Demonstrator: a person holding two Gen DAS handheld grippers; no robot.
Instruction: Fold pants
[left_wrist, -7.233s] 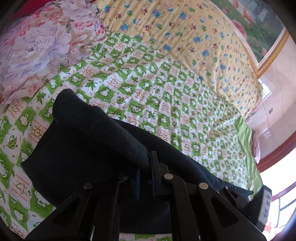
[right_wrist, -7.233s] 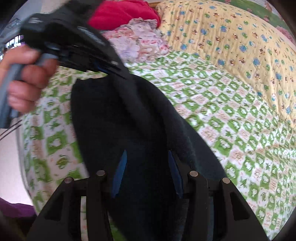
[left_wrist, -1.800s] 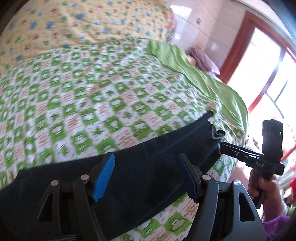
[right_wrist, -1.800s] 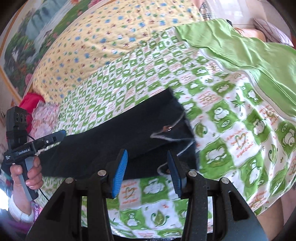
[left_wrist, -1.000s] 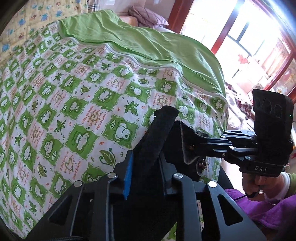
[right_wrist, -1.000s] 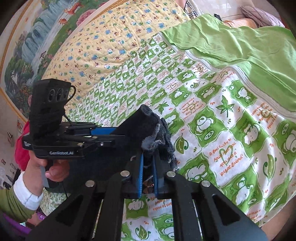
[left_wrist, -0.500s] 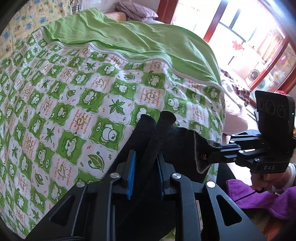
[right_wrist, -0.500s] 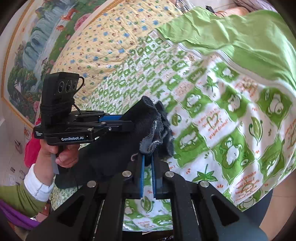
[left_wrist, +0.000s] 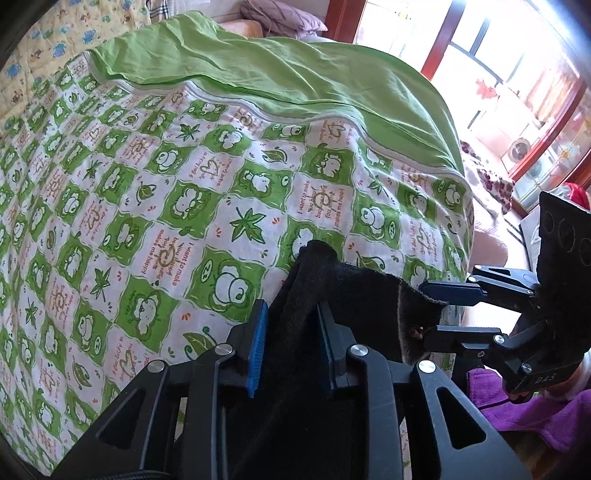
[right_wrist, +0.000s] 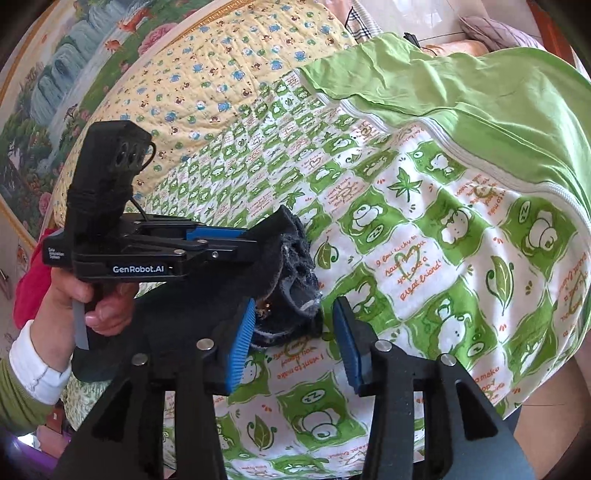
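Observation:
The dark pants (left_wrist: 354, 295) hang bunched over the near edge of the bed, one folded edge standing up. My left gripper (left_wrist: 291, 306) still has that fold between its pads, though its jaws are opening. From the right wrist view, the left gripper (right_wrist: 256, 244) comes in from the left, held by a hand (right_wrist: 92, 306), with the pants (right_wrist: 184, 314) draped below it. My right gripper (right_wrist: 294, 306) is opening; its blue pads stand apart on either side of the crumpled waistband and do not press on it. In the left wrist view the right gripper (left_wrist: 428, 308) has its jaws parted at the pants' corner.
A frog-print green-and-white quilt (left_wrist: 166, 192) covers the bed, with a plain green sheet (left_wrist: 295, 77) further back and a yellow quilt (right_wrist: 221, 74) beyond. The bed edge drops off at the right. A purple cloth (left_wrist: 535, 410) lies low right. A framed painting (right_wrist: 44, 92) hangs behind.
The right gripper's jaws have sprung apart and let go of the waistband clump. The left gripper's jaws have widened slightly around the fold and it has sunk a little toward the bed.

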